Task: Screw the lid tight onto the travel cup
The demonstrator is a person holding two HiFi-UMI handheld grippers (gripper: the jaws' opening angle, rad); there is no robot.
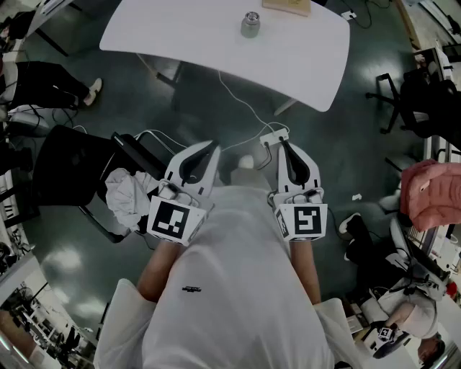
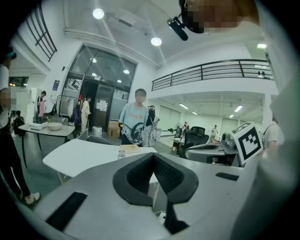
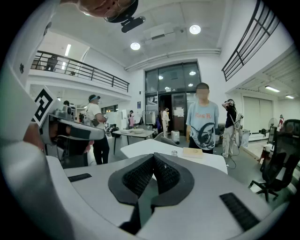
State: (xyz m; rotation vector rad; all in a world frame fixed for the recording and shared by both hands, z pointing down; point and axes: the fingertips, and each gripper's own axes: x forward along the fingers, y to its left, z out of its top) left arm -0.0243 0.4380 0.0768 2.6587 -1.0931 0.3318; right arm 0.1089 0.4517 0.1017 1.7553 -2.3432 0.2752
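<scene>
The person holds both grippers close to the body, well apart from the white table that stands far ahead. The left gripper has its jaws together, and nothing is between them; in the left gripper view the dark pads meet at their tips. The right gripper is the same: jaws together and empty. The travel cup stands upright on the far part of the table, just beside a flat wooden block on its right. It is too small to tell if the lid sits on it. Beyond the table a person in a light blue shirt is standing. A black chair is on the floor at the left.
</scene>
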